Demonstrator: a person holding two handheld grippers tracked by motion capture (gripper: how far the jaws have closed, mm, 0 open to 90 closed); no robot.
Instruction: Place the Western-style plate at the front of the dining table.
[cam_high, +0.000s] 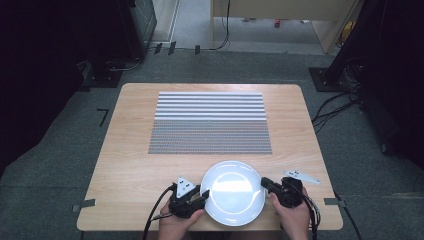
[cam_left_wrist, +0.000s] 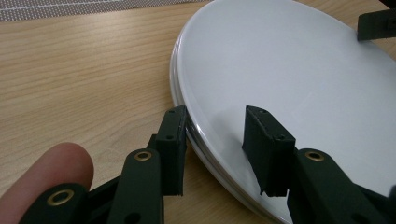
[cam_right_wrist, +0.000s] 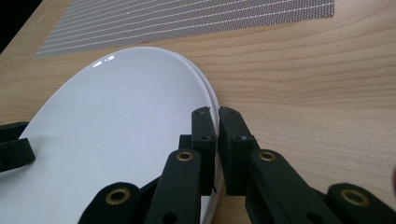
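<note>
A white plate (cam_high: 233, 192) lies at the front middle of the wooden table (cam_high: 129, 165). Its rim looks doubled in both gripper views, as if two plates are stacked. My left gripper (cam_high: 202, 196) is at the plate's left edge. In the left gripper view the left gripper (cam_left_wrist: 217, 144) is open, one jaw outside the rim and the other over the plate (cam_left_wrist: 289, 70). My right gripper (cam_high: 265, 183) is at the plate's right edge. In the right gripper view the right gripper (cam_right_wrist: 217, 135) is shut on the rim of the plate (cam_right_wrist: 116, 121).
A striped grey and white placemat (cam_high: 210, 122) lies flat across the middle of the table, just beyond the plate. Bare wood surrounds it on both sides. Dark equipment and cables stand on the floor around the table.
</note>
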